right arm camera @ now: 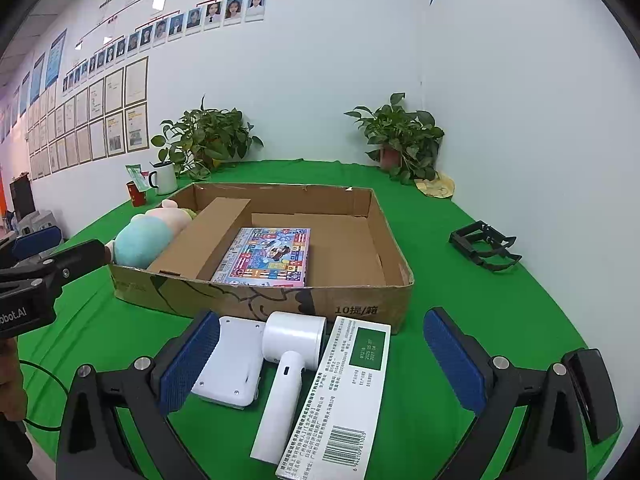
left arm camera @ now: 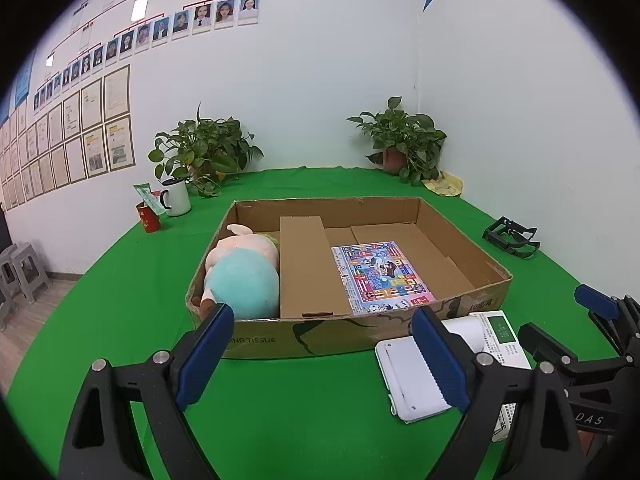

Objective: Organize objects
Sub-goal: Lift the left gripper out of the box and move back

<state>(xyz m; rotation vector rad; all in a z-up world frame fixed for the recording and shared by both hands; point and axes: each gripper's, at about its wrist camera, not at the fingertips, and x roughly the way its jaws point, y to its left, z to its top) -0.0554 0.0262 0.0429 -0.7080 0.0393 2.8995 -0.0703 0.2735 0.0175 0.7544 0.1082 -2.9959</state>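
Clearly not far along yet: three loose things lying outside the cardboard box [right arm camera: 362,312], on the green tabletop [right arm camera: 500,292] just before its near wall. Both grippers empty, jaws wide apart: right gripper [right arm camera: 320,364] poised over the cluster, left gripper [left arm camera: 322,354] off to the side, its right finger overlapping the white flat device [left arm camera: 404,376] in its own view. Packed tight, that cluster: white flat device [right arm camera: 230,364], white hair dryer [right arm camera: 290,364] with its barrel toward the box and its handle toward the camera, and long white carton [right arm camera: 352,396] lying just beside the handle, touching or nearly so; cannot tell which. Easy therefore to close on two things at once, or to nudge the carton aside while reaching for the dryer. Round barrel and smooth plastic: likely to roll or slip from a pinch taken off centre, probably safer across the handle. Low box wall directly ahead, so a risk of clipping it with a lift too shallow. Inside, plush toy [right arm camera: 146,238] filling the left compartment beyond the cardboard divider [right arm camera: 200,240], colourful flat box [right arm camera: 266,258] already in the middle, bare floor only to the right; a drop too far left likely to land on that box. Close quarters between the two grippers as well, with a chance of collision.
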